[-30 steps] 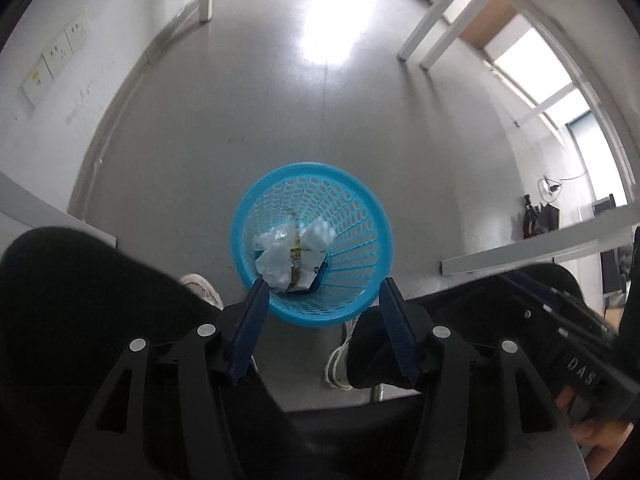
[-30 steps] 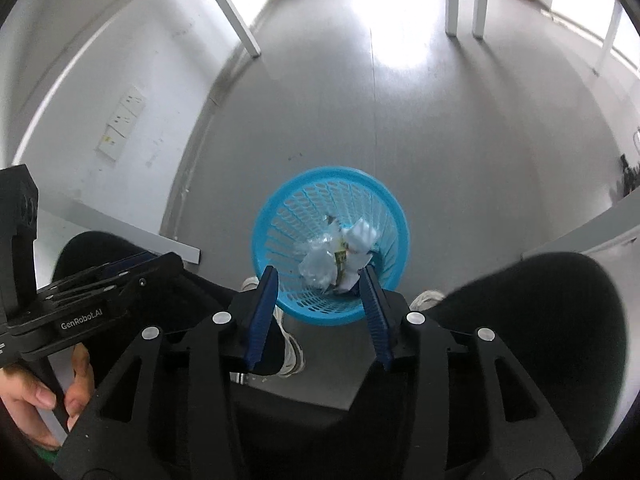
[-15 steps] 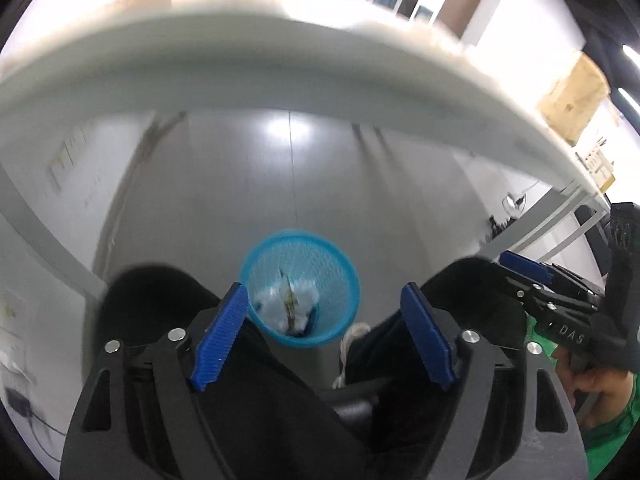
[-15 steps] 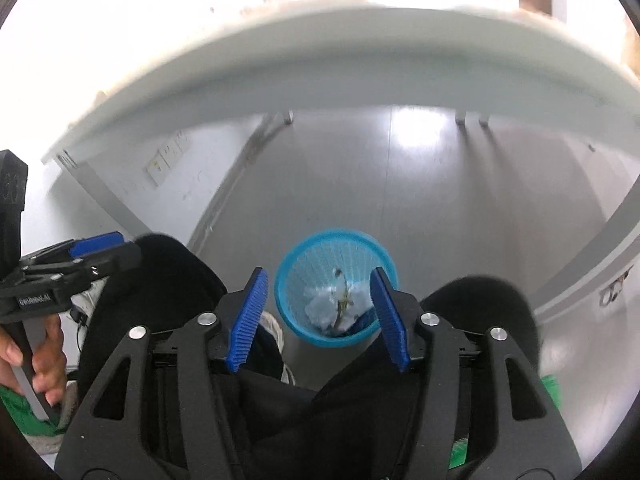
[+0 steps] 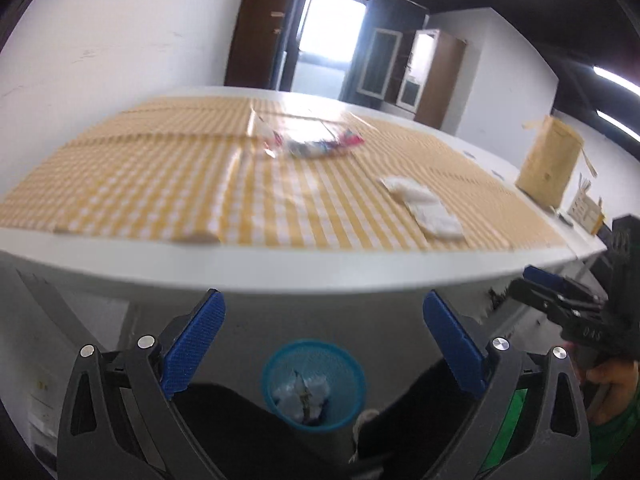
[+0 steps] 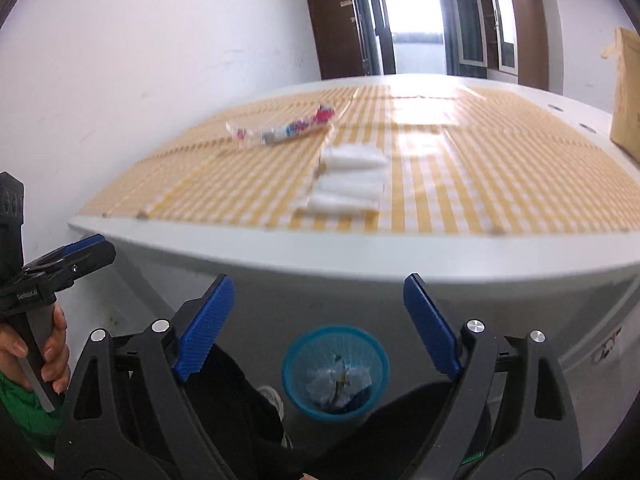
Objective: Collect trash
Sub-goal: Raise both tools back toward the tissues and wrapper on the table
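Within the last second both cameras had been raised from a downward look into the blue mesh wastebasket (image 5: 314,384) to a forward look across the worktop (image 5: 280,268). From this it was judged that a drop into the basket had been completed and that the next pieces of trash were being sought.

The left tool (image 5: 320,344) was seen spread wide, its blue pads (image 5: 196,340) well apart, with nothing held and nothing touched. The right tool (image 6: 318,326) had also been opened wider than a second earlier and likewise carried nothing. Each tool was held in front of the worktop edge, below the level of its surface.

On the yellow checked tablecloth (image 6: 480,184) two items were left to be collected. A colourful plastic wrapper (image 6: 284,130) lay toward the far side, and a white folded tissue (image 6: 348,180) lay nearer the front edge, just beside the wrapper in the right wrist view. Because of motion blur the tissue could not be told for certain as one piece or several. Crumpled white waste (image 6: 340,380) was seen inside the wastebasket, which stood on the floor under the worktop, between the person's legs. A brown paper bag (image 5: 550,164) stood at the far right end of the worktop.
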Demonstrator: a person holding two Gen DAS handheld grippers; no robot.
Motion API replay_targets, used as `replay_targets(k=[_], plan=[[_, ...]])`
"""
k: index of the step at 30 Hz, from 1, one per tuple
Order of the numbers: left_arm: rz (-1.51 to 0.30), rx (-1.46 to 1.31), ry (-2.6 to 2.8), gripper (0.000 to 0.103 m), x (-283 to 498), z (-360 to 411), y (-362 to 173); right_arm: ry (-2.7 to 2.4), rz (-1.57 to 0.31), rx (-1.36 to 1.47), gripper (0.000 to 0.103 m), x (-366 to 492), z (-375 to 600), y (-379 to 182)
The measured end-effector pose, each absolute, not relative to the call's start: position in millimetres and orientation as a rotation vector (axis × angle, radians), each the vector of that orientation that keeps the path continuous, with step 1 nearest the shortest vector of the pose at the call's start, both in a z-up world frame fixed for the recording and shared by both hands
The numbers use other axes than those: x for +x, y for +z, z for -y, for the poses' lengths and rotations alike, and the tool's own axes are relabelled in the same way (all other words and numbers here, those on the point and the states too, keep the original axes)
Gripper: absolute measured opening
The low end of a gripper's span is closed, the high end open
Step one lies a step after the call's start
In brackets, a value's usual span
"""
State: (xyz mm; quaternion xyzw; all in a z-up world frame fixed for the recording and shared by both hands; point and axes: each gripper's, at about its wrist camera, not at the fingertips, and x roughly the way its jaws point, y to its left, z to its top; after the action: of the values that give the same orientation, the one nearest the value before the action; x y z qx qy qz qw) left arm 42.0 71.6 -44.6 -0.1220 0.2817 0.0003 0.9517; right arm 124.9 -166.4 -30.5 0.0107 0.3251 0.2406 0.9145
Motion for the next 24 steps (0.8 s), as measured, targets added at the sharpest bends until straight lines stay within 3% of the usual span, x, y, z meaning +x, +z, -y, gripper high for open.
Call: replay_targets(k=[6, 16, 24], plan=[[-0.511, -0.222, 0.055, 0.097, 74, -88, -9, 0.497, -0.669, 0.016, 0.094, 146, 150, -21], [-0.621, -0.245, 0.123, 0.097, 177, -126, -3, 0.472, -0.708, -0.002, 0.094, 194, 132, -32], [-0.712, -0.295, 0.123, 0.096, 244, -150, -8, 0.489, -0.764, 0.021, 0.081, 225, 127, -41]])
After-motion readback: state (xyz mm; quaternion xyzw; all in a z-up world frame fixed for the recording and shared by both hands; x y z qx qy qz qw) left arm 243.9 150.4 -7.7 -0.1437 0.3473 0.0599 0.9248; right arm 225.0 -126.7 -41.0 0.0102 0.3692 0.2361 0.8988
